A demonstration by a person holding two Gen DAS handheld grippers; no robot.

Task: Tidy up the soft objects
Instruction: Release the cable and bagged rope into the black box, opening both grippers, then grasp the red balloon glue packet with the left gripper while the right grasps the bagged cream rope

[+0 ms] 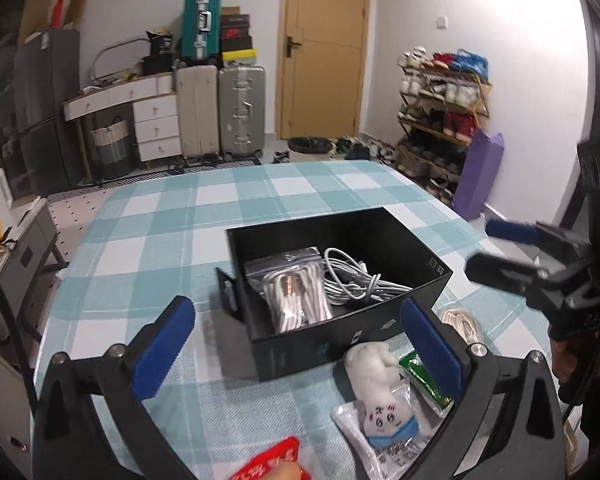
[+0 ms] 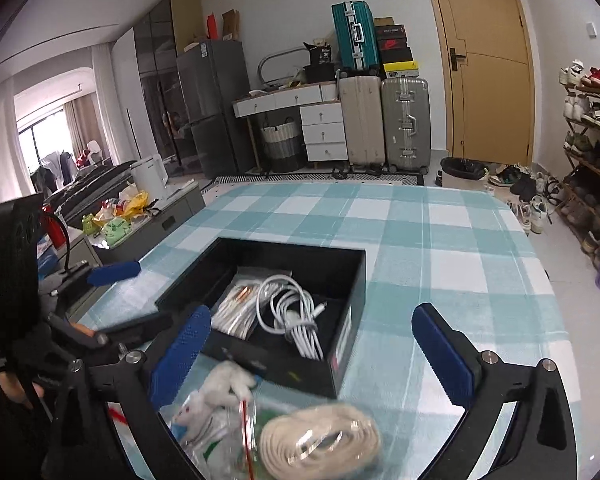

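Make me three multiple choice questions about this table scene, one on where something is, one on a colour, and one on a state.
1. Where is the loose white cable?
A. inside the black box
B. on the floor
C. on the shoe rack

2. What colour are the pads of the left hand-held gripper?
A. red
B. blue
C. yellow

3. How does the right hand-held gripper stand?
A. shut on the plush toy
B. shut on the box
C. open, holding nothing

Answers:
1. A, it lies in the black box beside a bagged cable.
2. B, both pads show blue.
3. C, its fingers stand wide apart; the plush toy lies free on the table.
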